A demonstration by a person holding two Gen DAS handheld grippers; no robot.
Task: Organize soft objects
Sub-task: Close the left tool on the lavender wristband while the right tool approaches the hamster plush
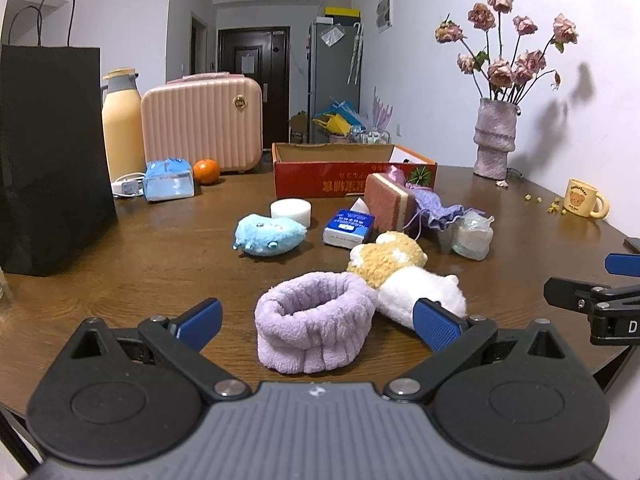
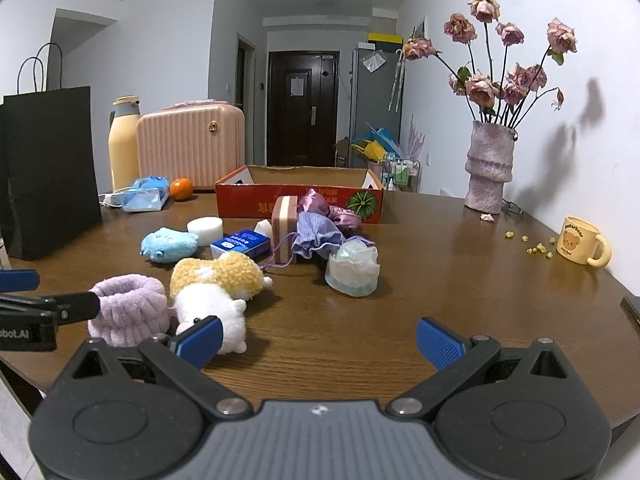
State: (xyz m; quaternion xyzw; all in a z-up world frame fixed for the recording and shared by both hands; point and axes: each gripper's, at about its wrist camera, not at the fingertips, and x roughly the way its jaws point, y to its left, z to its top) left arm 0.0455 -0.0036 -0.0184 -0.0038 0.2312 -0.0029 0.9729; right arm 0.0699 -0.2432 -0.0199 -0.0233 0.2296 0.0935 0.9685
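Observation:
A purple fleece headband lies rolled on the wooden table between the wide-open fingers of my left gripper. A yellow-and-white plush toy lies against its right side. A blue plush, white foam puck, pink sponge and purple pouch lie further back before a red cardboard box. My right gripper is open and empty over bare table, right of the plush toy and headband.
A black paper bag, yellow bottle, pink case and orange stand at the back left. A vase of dried roses and a yellow mug stand right. A tissue pack and wrapped bundle lie mid-table.

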